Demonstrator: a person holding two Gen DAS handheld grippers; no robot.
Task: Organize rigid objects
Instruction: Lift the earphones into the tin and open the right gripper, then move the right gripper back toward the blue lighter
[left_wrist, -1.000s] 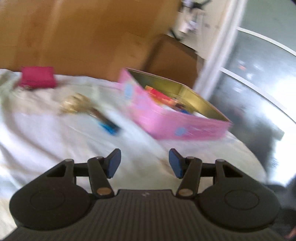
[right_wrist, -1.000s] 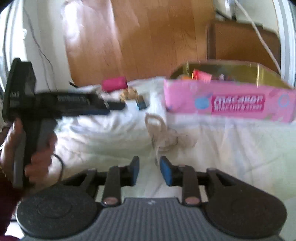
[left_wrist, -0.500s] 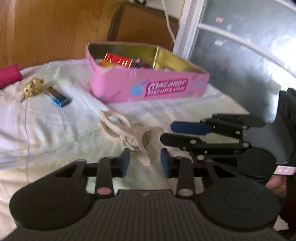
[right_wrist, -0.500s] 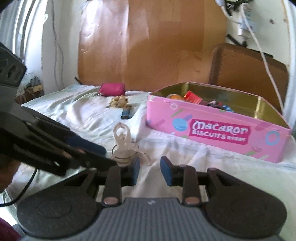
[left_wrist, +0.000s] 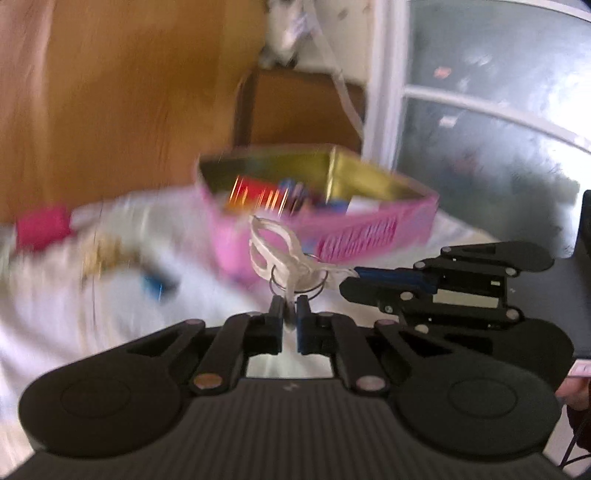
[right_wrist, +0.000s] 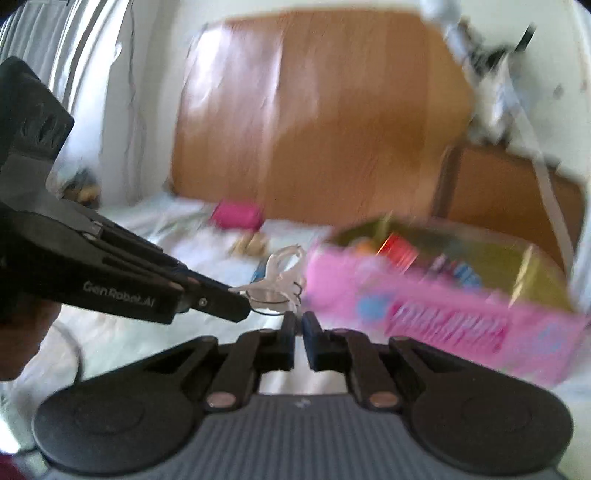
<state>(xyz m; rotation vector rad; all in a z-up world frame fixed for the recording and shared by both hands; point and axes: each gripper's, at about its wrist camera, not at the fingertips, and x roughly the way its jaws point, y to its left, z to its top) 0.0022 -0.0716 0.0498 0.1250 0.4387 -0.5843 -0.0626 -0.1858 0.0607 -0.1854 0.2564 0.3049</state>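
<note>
With the left gripper (left_wrist: 290, 312) and right gripper (right_wrist: 298, 322) both clenched on the cream, looped keychain charm with wire rings (left_wrist: 275, 247), hanging just before the open pink macaron biscuit tin (left_wrist: 369, 230), carry it level over the tin's rim and release both together.

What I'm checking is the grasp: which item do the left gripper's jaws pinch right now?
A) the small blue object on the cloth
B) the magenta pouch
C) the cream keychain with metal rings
C: in the left wrist view, the left gripper has its jaws closed on the lower end of the cream keychain, which stands up in front of them.
</note>
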